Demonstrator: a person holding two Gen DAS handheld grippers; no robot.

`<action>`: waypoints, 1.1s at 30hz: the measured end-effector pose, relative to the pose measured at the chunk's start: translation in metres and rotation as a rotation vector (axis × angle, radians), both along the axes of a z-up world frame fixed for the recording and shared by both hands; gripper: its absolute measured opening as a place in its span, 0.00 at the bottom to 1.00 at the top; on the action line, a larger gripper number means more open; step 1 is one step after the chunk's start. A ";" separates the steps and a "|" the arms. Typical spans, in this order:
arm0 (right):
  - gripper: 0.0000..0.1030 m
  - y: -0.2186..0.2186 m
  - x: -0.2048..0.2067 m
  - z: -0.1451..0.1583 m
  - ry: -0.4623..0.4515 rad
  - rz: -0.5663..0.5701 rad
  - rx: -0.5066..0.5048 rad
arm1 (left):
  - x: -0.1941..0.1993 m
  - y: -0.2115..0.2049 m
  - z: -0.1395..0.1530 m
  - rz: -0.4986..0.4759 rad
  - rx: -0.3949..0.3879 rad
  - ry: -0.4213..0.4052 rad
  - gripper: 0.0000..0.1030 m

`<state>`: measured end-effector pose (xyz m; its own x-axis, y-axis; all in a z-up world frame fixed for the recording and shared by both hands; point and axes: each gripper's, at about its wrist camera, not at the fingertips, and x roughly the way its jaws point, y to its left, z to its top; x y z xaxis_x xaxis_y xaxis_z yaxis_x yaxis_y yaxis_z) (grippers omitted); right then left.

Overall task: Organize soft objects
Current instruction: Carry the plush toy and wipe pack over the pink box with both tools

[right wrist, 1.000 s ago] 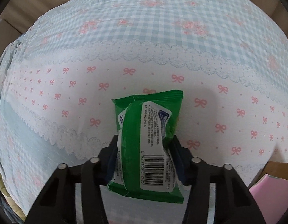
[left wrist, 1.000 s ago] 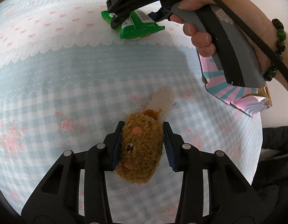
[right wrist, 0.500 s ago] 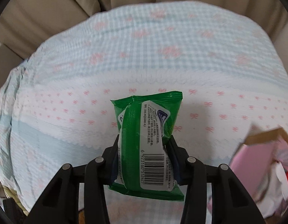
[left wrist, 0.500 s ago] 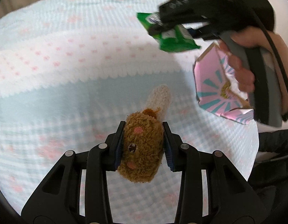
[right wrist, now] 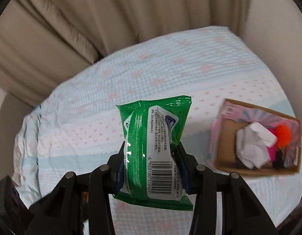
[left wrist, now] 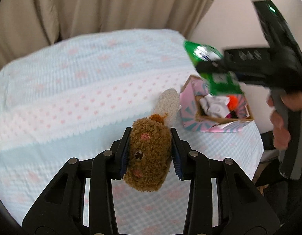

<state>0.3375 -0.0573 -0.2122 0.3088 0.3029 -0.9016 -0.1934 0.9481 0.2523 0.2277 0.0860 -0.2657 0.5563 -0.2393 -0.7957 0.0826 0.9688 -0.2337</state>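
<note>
bed: soft light-blue checked bedspread (left wrist: 76, 74) with small pink bows and a white lace band is covering it | back: long tan cloth curtain (right wrist: 115, 19) is hanging in folds behind the bed | side: plain pale wall (left wrist: 235, 19) is standing by the curtain

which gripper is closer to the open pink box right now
Right. The right gripper, shut on the green packet, hangs just above the pink box. The left gripper, clamping the brown plush toy, sits further back over the bedspread.
</note>
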 end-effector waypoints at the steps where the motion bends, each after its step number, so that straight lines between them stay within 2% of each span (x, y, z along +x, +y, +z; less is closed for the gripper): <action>1: 0.40 -0.014 -0.007 0.013 -0.016 -0.028 0.006 | 0.002 -0.005 0.008 -0.007 0.012 -0.005 0.33; 8: 0.40 -0.103 -0.030 0.063 -0.074 -0.157 0.010 | 0.025 -0.070 0.067 -0.053 0.012 -0.070 0.33; 11: 0.40 -0.148 -0.037 0.076 -0.085 -0.198 -0.003 | 0.036 -0.106 0.080 -0.061 0.023 -0.084 0.33; 15: 0.40 -0.204 -0.038 0.079 -0.075 -0.229 -0.021 | 0.058 -0.163 0.086 -0.085 0.021 -0.079 0.33; 21: 0.40 -0.276 -0.028 0.055 -0.023 -0.253 -0.023 | 0.093 -0.242 0.071 -0.106 0.047 -0.033 0.33; 24: 0.40 -0.303 -0.018 0.039 0.003 -0.257 -0.014 | 0.107 -0.268 0.057 -0.103 0.061 -0.008 0.33; 33: 0.40 -0.346 0.017 -0.022 0.103 -0.212 -0.025 | 0.161 -0.297 -0.005 -0.028 0.111 0.123 0.33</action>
